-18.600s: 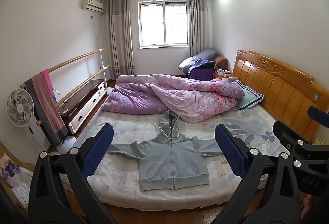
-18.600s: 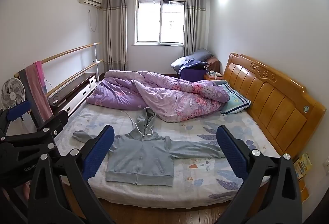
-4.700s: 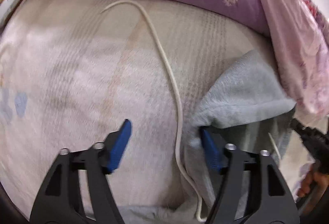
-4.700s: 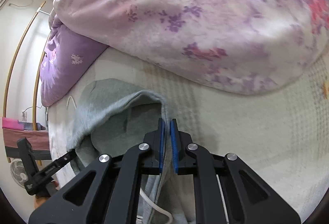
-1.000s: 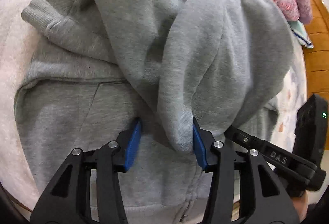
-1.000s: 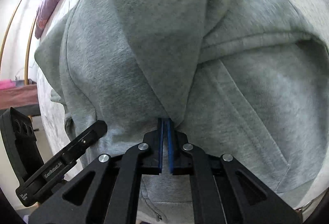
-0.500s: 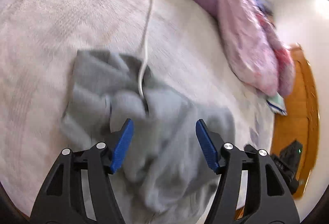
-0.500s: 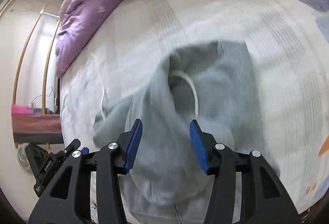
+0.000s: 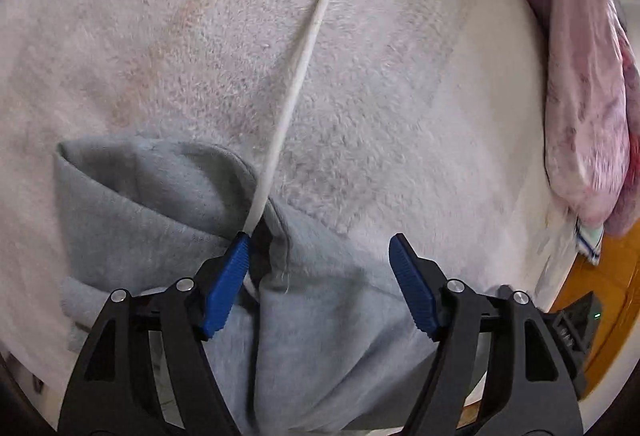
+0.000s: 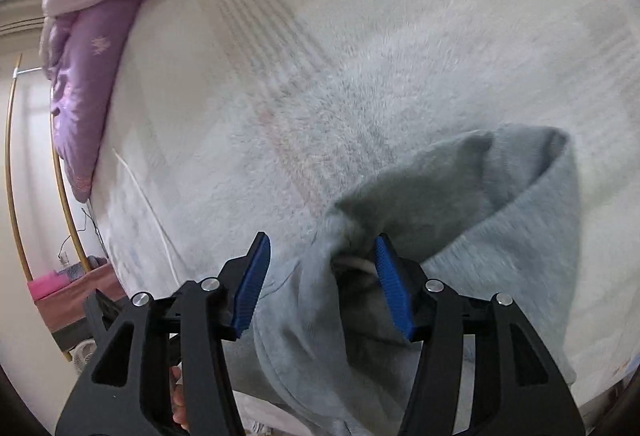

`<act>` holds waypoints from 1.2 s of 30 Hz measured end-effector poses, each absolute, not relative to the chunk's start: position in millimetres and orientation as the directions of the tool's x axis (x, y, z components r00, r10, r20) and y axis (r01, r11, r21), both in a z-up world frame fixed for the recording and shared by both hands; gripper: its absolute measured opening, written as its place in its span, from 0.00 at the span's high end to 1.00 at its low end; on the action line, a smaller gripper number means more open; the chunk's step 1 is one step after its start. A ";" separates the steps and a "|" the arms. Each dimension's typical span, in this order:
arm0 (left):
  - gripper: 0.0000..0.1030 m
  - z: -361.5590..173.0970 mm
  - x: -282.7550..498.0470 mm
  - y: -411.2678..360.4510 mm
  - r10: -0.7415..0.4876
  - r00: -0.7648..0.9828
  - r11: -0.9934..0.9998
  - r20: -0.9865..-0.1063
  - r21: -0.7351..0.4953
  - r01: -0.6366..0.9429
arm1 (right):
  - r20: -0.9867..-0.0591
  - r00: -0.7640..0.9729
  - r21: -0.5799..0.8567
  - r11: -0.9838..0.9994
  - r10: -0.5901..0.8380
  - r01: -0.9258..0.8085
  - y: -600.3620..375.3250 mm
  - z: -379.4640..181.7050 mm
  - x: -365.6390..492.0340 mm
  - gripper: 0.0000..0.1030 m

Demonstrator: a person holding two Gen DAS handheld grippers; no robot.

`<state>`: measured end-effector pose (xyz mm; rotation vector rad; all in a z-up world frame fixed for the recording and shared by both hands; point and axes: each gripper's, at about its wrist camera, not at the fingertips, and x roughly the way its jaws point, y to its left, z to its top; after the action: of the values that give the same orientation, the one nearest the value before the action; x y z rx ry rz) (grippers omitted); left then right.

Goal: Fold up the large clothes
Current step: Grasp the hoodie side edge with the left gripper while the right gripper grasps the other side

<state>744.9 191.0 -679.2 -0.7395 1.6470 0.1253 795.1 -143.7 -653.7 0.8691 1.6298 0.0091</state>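
A grey hoodie [image 9: 152,212] lies bunched and folded on the pale fleecy bed sheet [image 9: 360,76]. My left gripper [image 9: 320,276] hovers over its far edge with jaws opening. Grey cloth lies under the gap and the pads do not press on it. A white cord [image 9: 308,48] runs down the sheet to the left pad. In the right wrist view the hoodie [image 10: 500,236] fills the lower right. My right gripper [image 10: 322,280] also has its jaws opening, with a ridge of grey cloth loose between them.
A purple and pink quilt [image 9: 580,96] is heaped along the far side of the bed, the quilt [image 10: 80,76] lying top left in the right wrist view. The wooden headboard [image 9: 600,296] is at the right. A wooden rail [image 10: 16,156] and a hand [image 10: 176,396] show at the left.
A second ago both grippers held the hood over the hoodie's body, the right one shut on it. Both have let go, opened wider and moved to the folded hoodie's far edge.
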 end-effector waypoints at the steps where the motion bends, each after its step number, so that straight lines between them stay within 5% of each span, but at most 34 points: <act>1: 0.30 -682.9 747.2 192.3 -0.392 -0.033 0.787 -0.920 -0.316 -0.530 | -0.841 0.014 0.465 0.708 0.541 0.532 -144.2 -658.8 795.0 0.50; 6: 0.33 -690.5 759.8 188.1 -0.361 -0.075 0.817 -0.929 -0.276 -0.506 | -0.843 -0.020 0.441 0.711 0.538 0.548 -144.1 -674.9 787.4 0.62; 7: 0.44 -690.0 760.6 186.9 -0.343 -0.080 0.830 -0.936 -0.262 -0.493 | -0.838 -0.004 0.454 0.700 0.546 0.551 -146.1 -674.5 783.8 0.68; 8: 0.68 -690.0 759.5 185.8 -0.324 -0.082 0.844 -0.942 -0.249 -0.475 | -0.834 0.000 0.461 0.697 0.551 0.550 -148.0 -674.9 782.4 0.74; 11: 0.82 -687.2 749.8 188.4 -0.322 -0.042 0.842 -0.946 -0.266 -0.470 | -0.827 0.040 0.493 0.689 0.561 0.532 -150.2 -667.4 777.1 0.84; 22: 0.86 -560.3 656.9 214.7 -0.426 0.257 0.774 -0.867 -0.496 -0.393 | -0.756 0.211 0.647 0.660 0.620 0.380 -166.1 -566.3 704.1 0.87; 27: 0.87 -521.6 589.3 198.4 -0.420 0.277 0.789 -0.864 -0.498 -0.359 | -0.740 0.210 0.670 0.671 0.639 0.318 -166.6 -527.2 643.3 0.87; 36: 0.89 -539.7 456.0 210.4 -0.410 0.236 0.765 -0.881 -0.473 -0.436 | -0.785 0.106 0.609 0.728 0.611 0.315 -166.1 -523.2 523.3 0.90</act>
<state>456.0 210.4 -539.7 -0.7607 1.3723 0.0207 523.3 -166.1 -523.2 0.7963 1.4934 0.2554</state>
